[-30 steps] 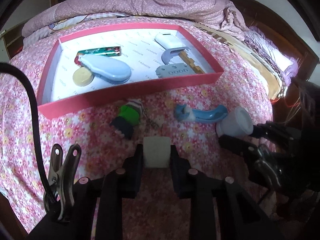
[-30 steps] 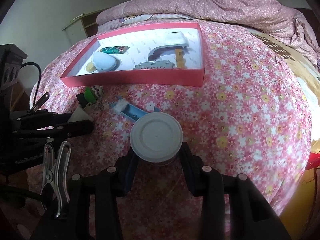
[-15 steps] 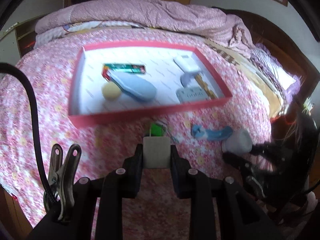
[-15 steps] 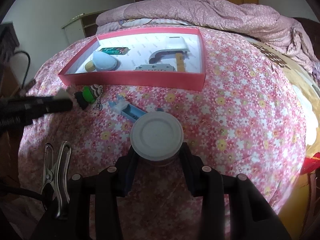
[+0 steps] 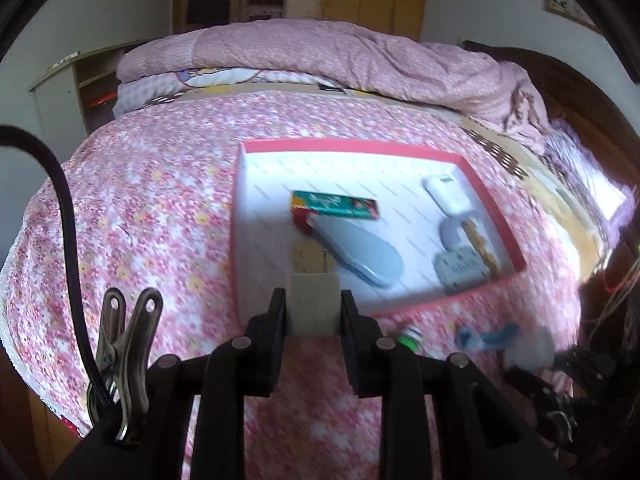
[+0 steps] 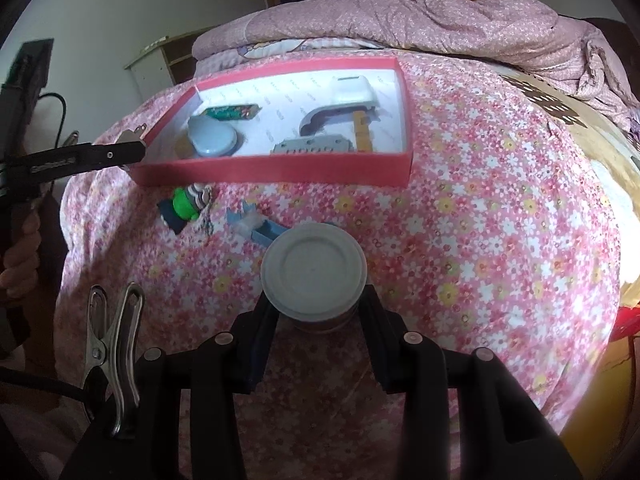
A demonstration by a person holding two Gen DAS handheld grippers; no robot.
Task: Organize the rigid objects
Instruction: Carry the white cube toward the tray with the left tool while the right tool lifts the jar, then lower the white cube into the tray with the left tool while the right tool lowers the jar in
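Observation:
My left gripper (image 5: 313, 312) is shut on a small white plug adapter (image 5: 313, 307), held above the near left corner of the red box (image 5: 440, 302); it also shows in the right wrist view (image 6: 134, 148) at the box's left corner (image 6: 276, 170). My right gripper (image 6: 314, 304) is shut on a white-lidded jar (image 6: 313, 270) above the bedspread. In the box lie a green packet (image 5: 334, 203), a blue-grey case (image 5: 360, 250), a white device (image 5: 446, 194) and a grey comb piece (image 5: 460, 270). A green toy (image 6: 184, 206) and a blue clip (image 6: 256, 226) lie in front of the box.
The bed has a pink flowered cover (image 6: 480, 220) with a folded pink quilt (image 6: 420, 20) at the back. A wooden shelf (image 5: 68, 92) stands at the far left. A dark headboard (image 5: 580, 92) rises at the right.
My left gripper has risen and swung left with the plug adapter, from in front of the box to over its near left corner. The right gripper with the jar has barely moved.

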